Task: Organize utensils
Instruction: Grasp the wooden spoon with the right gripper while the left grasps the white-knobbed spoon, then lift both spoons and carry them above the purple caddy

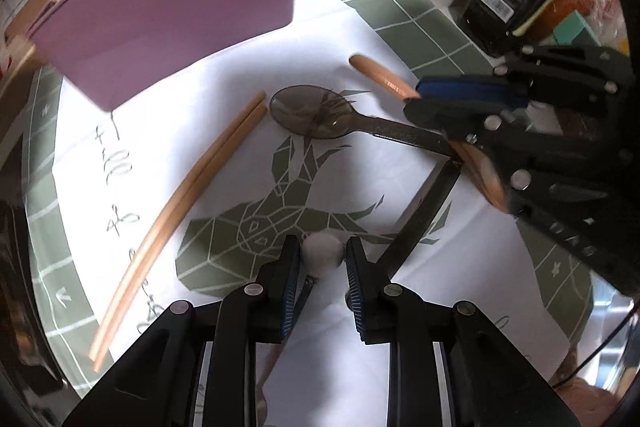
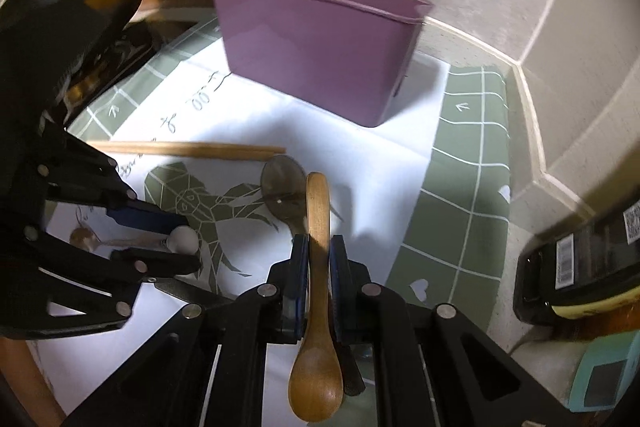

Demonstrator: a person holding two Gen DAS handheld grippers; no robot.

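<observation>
Two grips made, pickup step: right gripper point(image 2: 319, 253) closed on wooden spoon point(image 2: 318, 291) handle, left gripper point(image 1: 322, 254) narrow around white-knobbed utensil point(image 1: 322, 247), pad contact unclear, both over paper; next probably lifting toward purple caddy point(image 2: 320, 55), beside waiting chopsticks point(image 1: 176, 211).

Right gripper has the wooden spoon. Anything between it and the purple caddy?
Nothing visible. The right gripper is shut on the wooden spoon; only bare white paper lies before the purple caddy. The dark spoon lies flat beneath.
</observation>
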